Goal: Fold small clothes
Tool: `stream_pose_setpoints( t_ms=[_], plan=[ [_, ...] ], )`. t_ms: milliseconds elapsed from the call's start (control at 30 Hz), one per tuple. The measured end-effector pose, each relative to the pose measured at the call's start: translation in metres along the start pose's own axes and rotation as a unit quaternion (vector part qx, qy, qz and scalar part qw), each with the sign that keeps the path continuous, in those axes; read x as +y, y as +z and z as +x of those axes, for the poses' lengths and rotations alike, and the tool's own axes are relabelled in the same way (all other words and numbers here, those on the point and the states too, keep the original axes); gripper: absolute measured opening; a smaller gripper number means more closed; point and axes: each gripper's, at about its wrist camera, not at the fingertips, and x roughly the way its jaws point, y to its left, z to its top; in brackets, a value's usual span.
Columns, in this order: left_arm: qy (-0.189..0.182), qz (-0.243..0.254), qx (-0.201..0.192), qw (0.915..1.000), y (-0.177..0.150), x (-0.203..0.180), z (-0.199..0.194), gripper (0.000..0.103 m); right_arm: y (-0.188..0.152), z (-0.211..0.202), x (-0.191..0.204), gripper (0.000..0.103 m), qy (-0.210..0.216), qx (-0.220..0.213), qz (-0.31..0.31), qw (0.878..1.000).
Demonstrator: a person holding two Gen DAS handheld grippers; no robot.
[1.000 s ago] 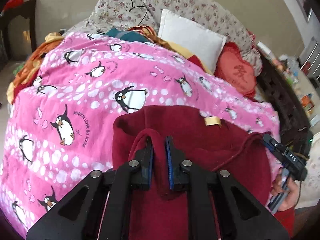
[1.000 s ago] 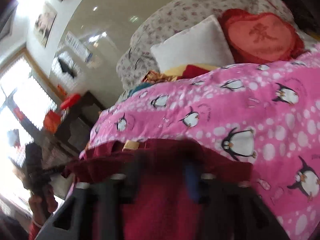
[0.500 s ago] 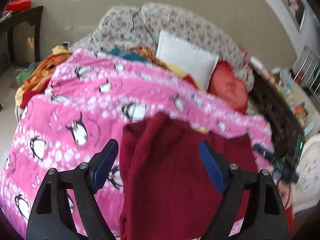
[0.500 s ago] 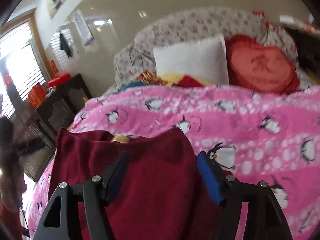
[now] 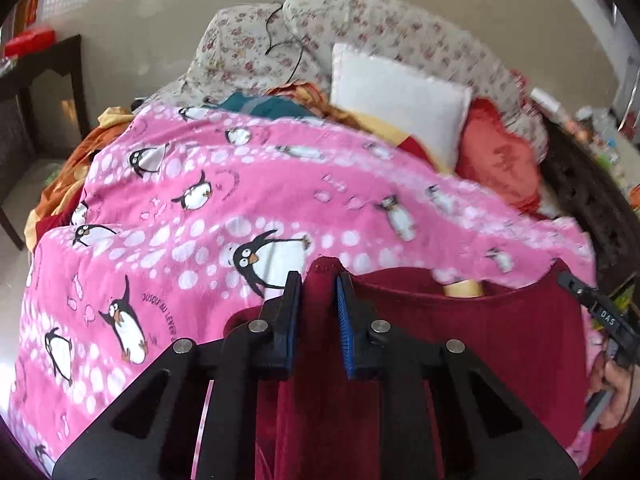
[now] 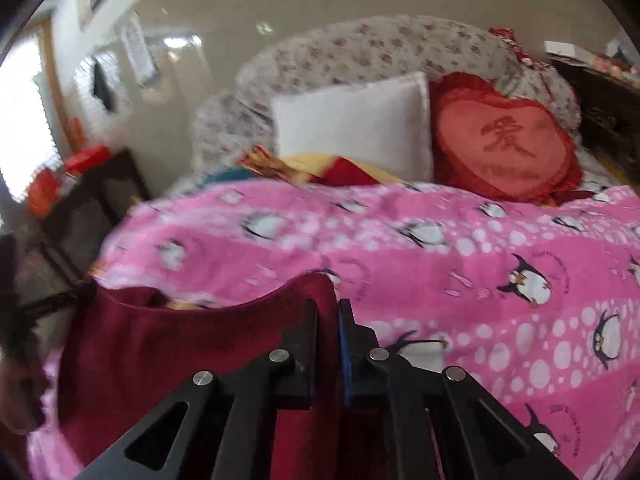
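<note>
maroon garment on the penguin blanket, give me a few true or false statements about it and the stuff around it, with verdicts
1. The left gripper has its jaws around a fold of the maroon garment. True; they are closing on it.
2. The right gripper is open and holds nothing. False: it is shut on the garment's edge.
3. The pink blanket has a penguin print. True.
4. The white pillow lies on top of the maroon garment. False: it leans at the far end of the bed, apart from it.
5. The heart cushion is blue. False: it is red.
</note>
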Motion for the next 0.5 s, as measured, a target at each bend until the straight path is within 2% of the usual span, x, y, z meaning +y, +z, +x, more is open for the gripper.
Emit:
stream_pose_setpoints(
  t_ms=[67, 100, 133, 167, 200, 233, 300, 400, 467, 500],
  plan=[
    [0.007, 0.002, -0.003, 1.0, -0.004, 0.0, 0.003, 0.016, -0.007, 0.021, 0.001, 0.008, -0.02, 0.042, -0.007, 0.999],
    [0.001, 0.0, -0.012, 0.9999, -0.007, 0.001, -0.003, 0.016, -0.008, 0.021, 0.0, 0.009, -0.021, 0.046, -0.006, 0.999],
    [-0.003, -0.003, -0.014, 0.9999, -0.008, 0.002, -0.008, 0.016, -0.007, 0.015, 0.001, 0.014, -0.025, 0.039, -0.006, 0.999],
    [-0.005, -0.003, -0.014, 0.9999, -0.008, 0.003, -0.013, 0.016, -0.006, 0.005, 0.002, 0.033, -0.032, 0.026, -0.01, 0.999],
    [-0.006, -0.002, -0.015, 0.9999, -0.009, 0.003, -0.021, 0.016, -0.005, -0.006, 0.003, 0.042, -0.048, 0.014, -0.012, 0.999],
    [-0.004, 0.0, -0.019, 0.9998, -0.011, 0.003, -0.028, 0.016, -0.004, -0.017, 0.004, 0.047, -0.061, 0.002, -0.014, 0.998],
    [-0.005, 0.009, -0.027, 0.9996, -0.016, -0.001, -0.043, 0.016, -0.004, -0.039, 0.008, 0.047, -0.05, -0.017, -0.014, 0.998],
    [-0.019, 0.012, -0.038, 0.999, -0.024, -0.005, -0.055, 0.023, -0.01, -0.06, 0.022, 0.047, 0.004, -0.025, -0.022, 0.999],
    [-0.029, 0.008, -0.038, 0.9988, -0.03, -0.007, -0.054, 0.036, -0.023, -0.059, 0.038, 0.046, 0.03, -0.003, -0.051, 0.998],
    [-0.03, 0.007, -0.036, 0.9989, -0.033, -0.009, -0.05, 0.038, -0.032, -0.054, 0.044, 0.044, 0.027, 0.014, -0.07, 0.997]
  ],
)
